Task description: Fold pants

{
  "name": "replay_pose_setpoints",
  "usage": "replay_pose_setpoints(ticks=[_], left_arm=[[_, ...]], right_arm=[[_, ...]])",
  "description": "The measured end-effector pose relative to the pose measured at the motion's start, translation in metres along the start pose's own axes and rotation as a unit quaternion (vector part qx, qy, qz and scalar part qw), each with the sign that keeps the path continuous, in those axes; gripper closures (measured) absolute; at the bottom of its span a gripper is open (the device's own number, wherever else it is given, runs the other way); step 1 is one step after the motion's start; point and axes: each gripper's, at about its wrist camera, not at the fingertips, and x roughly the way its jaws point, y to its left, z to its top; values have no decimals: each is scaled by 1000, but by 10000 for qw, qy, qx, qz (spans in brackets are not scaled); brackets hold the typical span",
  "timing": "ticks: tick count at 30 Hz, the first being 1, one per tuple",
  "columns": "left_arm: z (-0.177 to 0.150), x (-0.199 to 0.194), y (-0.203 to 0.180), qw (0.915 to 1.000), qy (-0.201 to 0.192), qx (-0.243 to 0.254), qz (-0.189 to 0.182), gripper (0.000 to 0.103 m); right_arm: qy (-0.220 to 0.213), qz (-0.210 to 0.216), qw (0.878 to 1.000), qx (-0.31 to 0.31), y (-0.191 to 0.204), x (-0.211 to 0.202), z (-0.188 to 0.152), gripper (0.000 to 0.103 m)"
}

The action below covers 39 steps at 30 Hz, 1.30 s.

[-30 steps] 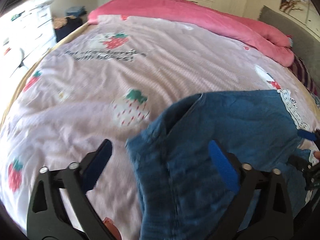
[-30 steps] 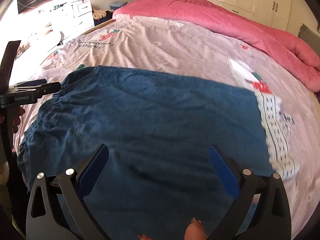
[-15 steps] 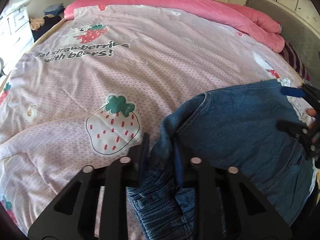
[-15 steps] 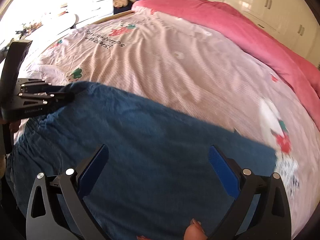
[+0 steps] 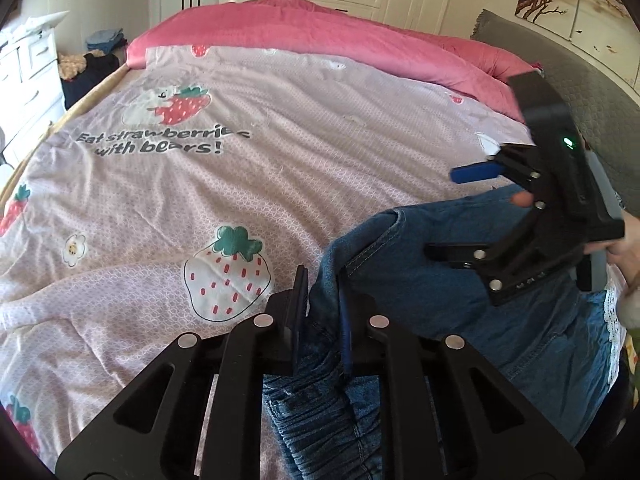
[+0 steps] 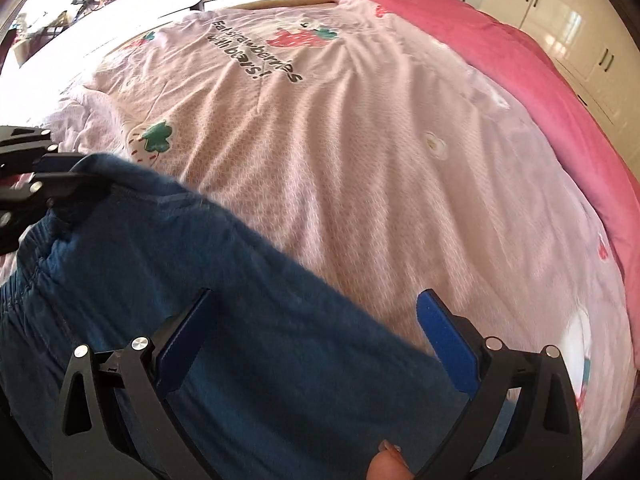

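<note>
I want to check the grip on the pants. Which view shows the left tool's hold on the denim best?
The left wrist view: the left tool is shut on the pants near the gathered waistband. The right wrist view shows that tool only at its left edge, with the pinch partly hidden.

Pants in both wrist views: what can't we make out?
- Legs and hems: left wrist view, the right gripper and frame edge cover the pants.
- Pants near the right fingers: right wrist view, blurred.
- Waistband corner: inside the left gripper, hidden.
</note>
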Motion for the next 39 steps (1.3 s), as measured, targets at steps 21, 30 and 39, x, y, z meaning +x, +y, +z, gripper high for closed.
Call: replay_pose_setpoints(ticks=[21,30,39], left_arm=[[-6,-8,1,9999,-142,40,-17,97],[-25,-62,-23,9966,-739,311,-165,97],[-78,-117,-39,9914,-1275,120,-285,97]], right_arm=[[-1015,598,9928,-227,26,-76,-28,98],[-1552,645,9858,-34,56,-137,-68,98],[-1758,825,9806,-279,121,-181,-116,98]])
